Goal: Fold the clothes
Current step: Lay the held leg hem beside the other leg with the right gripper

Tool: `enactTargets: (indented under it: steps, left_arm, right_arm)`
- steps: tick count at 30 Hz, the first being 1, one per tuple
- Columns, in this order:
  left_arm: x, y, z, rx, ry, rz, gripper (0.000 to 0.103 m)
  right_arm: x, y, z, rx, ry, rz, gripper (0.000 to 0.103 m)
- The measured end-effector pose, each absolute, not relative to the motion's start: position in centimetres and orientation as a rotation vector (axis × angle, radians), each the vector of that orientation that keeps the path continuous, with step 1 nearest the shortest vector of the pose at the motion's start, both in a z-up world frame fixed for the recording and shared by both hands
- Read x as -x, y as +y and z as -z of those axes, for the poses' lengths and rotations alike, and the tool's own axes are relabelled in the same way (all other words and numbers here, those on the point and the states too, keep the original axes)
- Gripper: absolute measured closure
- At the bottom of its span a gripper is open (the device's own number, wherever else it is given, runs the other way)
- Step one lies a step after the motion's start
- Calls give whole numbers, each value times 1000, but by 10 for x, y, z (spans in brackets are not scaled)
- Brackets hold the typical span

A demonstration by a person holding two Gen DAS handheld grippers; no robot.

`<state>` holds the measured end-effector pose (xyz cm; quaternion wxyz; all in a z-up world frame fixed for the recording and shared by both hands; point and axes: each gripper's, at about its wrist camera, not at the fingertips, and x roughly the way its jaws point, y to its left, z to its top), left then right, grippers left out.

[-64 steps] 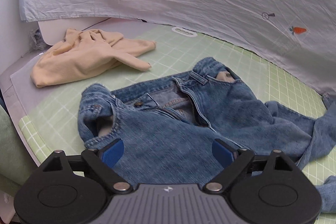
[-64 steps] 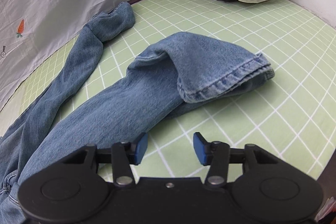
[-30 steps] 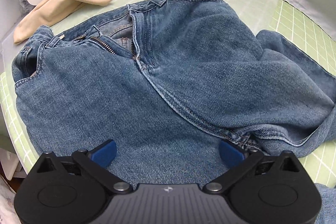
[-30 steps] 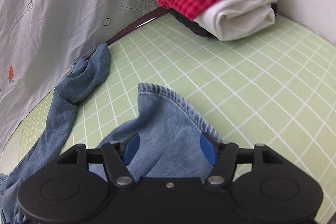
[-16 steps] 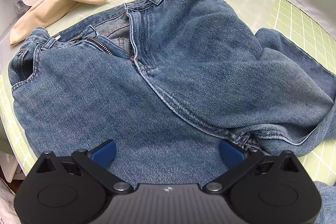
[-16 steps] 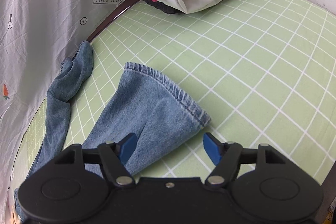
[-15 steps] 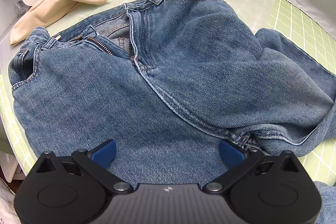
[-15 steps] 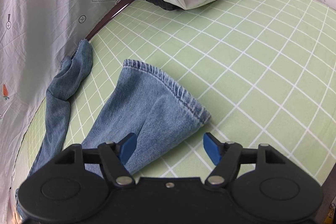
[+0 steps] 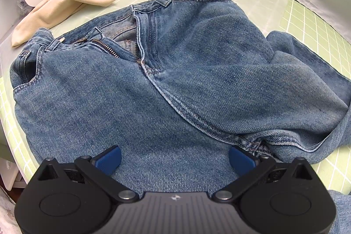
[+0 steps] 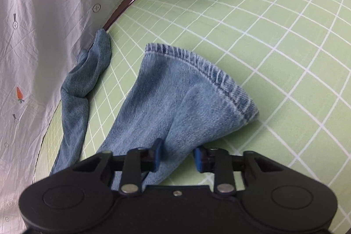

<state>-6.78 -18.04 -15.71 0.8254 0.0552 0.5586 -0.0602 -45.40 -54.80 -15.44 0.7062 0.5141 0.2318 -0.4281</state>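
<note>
One pair of blue jeans point(image 9: 175, 80) lay crumpled on the green grid mat point(image 10: 263, 25), fly open. The left gripper point(image 9: 174, 157) hovered wide open over the seat. The right gripper point(image 10: 178, 156) had just been closing, apparently pinching one leg point(image 10: 175, 102).
</note>
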Motion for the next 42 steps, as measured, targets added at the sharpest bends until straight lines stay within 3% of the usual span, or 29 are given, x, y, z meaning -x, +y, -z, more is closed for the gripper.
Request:
enactTargets:
  steps: [1,4,11,20,28,34,37,42]
  left_arm:
    - [68,-181,157,-119,1189,129,0]
    - [63,-180,157,-128,1211,140,0]
    - [50,-179,157,-155,1257,172,0]
    - [47,-181,156,-158,1256,183,0]
    - [49,-182,155,-157,1247,183,0]
    - [54,-183,154,-155,1216,185,0]
    - [61,-185,155,-148,1192,176,0]
    - [65,-190,155,-137,1189,158,0]
  right_arm:
    - [458,-549,152,-1142,485,957,96]
    - [469,-546,134,-1101,425,998,99]
    - [507,-547,74,-1047,221,1094,100]
    - [499,-552,64,-971,303,1151,100]
    - [414,-617,67,-922,350,1058,99]
    - [363,-630,80,-874,388,886,62]
    - [373,-615,82,-830,372,906,60]
    - [398,-605,110,-816,531,1034,62]
